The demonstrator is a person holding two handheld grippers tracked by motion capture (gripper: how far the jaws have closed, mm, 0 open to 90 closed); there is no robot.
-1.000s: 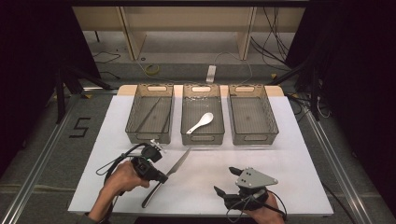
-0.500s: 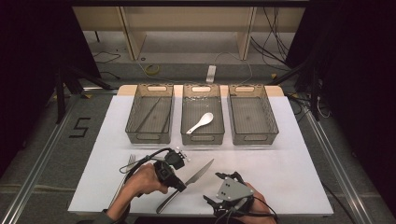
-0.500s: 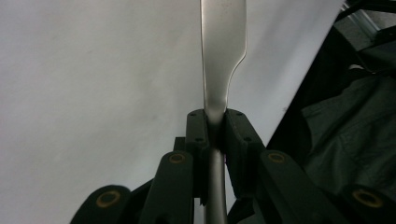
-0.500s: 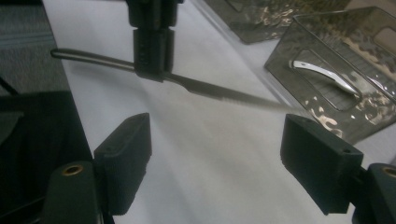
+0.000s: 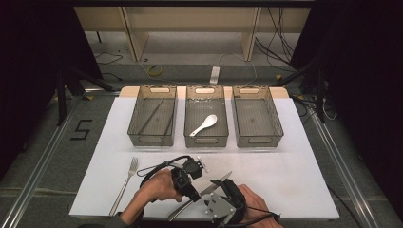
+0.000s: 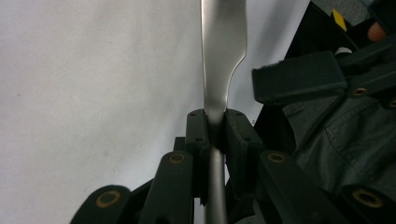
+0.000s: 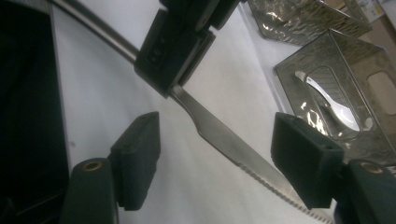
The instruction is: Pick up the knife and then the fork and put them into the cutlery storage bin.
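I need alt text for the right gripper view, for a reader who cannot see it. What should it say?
A serrated table knife crosses the picture above a white table, held near its handle by the left gripper. The right gripper is open, one black jaw on each side of the blade. Behind, a clear bin holds a white spoon.

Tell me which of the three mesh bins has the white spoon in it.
The middle grey mesh bin holds the white ceramic spoon. The left bin holds dark thin sticks; the right bin looks bare.
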